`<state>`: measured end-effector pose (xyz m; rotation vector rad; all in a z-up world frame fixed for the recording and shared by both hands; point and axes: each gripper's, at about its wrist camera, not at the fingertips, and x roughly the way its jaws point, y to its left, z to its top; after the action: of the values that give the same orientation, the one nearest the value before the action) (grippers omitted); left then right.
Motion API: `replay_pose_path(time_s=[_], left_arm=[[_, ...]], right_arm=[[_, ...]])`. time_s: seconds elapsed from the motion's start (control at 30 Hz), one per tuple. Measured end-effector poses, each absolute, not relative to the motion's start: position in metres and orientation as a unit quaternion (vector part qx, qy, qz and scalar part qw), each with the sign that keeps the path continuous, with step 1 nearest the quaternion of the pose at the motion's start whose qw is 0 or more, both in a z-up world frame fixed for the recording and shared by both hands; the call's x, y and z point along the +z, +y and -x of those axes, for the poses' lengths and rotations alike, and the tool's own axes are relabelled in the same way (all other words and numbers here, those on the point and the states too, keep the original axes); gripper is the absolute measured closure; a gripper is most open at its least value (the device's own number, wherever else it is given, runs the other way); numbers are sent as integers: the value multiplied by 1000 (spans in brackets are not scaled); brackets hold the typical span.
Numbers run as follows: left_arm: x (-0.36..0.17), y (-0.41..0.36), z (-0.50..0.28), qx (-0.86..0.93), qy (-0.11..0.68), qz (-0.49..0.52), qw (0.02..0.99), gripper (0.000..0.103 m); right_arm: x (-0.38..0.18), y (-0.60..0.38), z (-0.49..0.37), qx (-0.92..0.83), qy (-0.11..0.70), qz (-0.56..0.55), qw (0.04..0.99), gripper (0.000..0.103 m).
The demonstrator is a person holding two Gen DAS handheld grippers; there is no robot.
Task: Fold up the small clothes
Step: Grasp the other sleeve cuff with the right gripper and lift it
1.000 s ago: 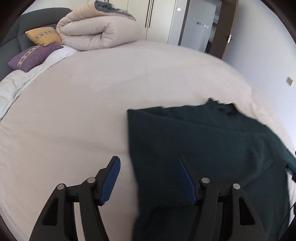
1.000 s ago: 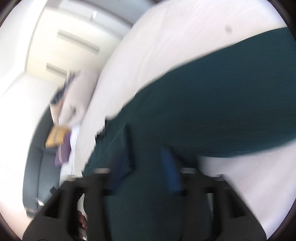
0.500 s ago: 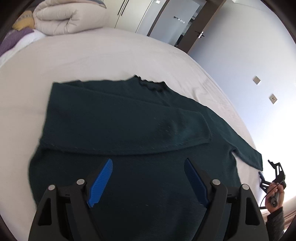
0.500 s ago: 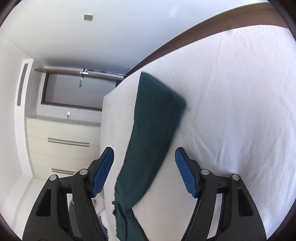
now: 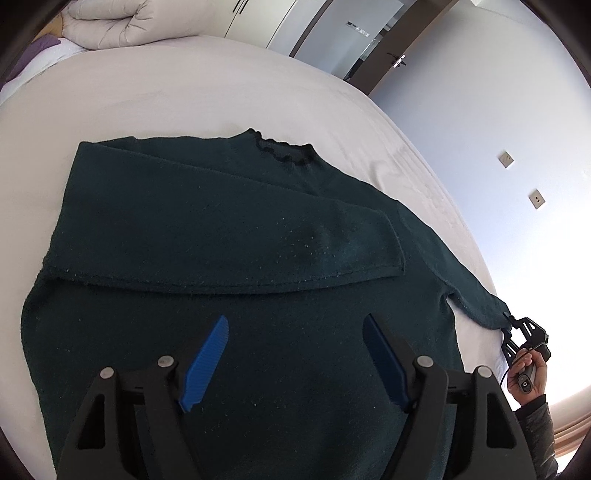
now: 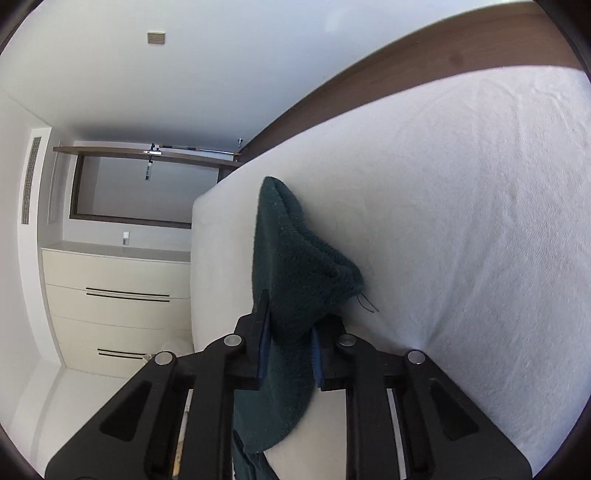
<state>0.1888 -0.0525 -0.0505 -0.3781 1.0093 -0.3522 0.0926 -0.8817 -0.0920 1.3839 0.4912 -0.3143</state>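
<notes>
A dark green sweater lies flat on the white bed, collar toward the far side. One sleeve is folded across its chest. My left gripper hovers over the sweater's lower body; its jaws are closing with nothing between them. The other sleeve stretches out to the right edge of the bed. There my right gripper has it by the cuff. In the right wrist view the right gripper is closing, its blue pads pressed on the bunched sleeve end.
A rolled duvet and a purple pillow sit at the bed's far left. A person's hand holds the right gripper beside the mattress edge. White drawers stand past the bed's corner.
The right gripper has closed on the sleeve end that lay between its open jaws. The left gripper swung right from the sweater's left edge to over its body, then held still.
</notes>
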Motion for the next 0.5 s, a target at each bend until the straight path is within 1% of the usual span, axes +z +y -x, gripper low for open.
replay_pose_path(time_s=[0.1, 0.2, 0.27, 0.37, 0.4, 0.43, 0.5], left_arm=[[-53, -50, -191, -169, 479, 191, 840, 26], [-54, -45, -193, -175, 478, 211, 835, 26], [-54, -44, -195, -181, 478, 223, 830, 26], [-55, -49, -201, -196, 479, 246, 820, 23], [-55, -52, -204, -205, 482, 257, 812, 22], [-55, -55, -206, -215, 485, 265, 805, 21], [-57, -62, -212, -235, 495, 284, 787, 20]], right_arm=[[-64, -864, -108, -144, 225, -585, 766, 90], [-21, -824, -126, -116, 242, -506, 820, 90], [13, -770, -153, -79, 264, -421, 864, 90], [43, -679, -181, -13, 295, -302, 906, 90], [48, -632, -192, 19, 309, -249, 918, 90], [51, -612, -191, 36, 317, -222, 921, 90], [41, -541, -199, 76, 339, -143, 927, 90]])
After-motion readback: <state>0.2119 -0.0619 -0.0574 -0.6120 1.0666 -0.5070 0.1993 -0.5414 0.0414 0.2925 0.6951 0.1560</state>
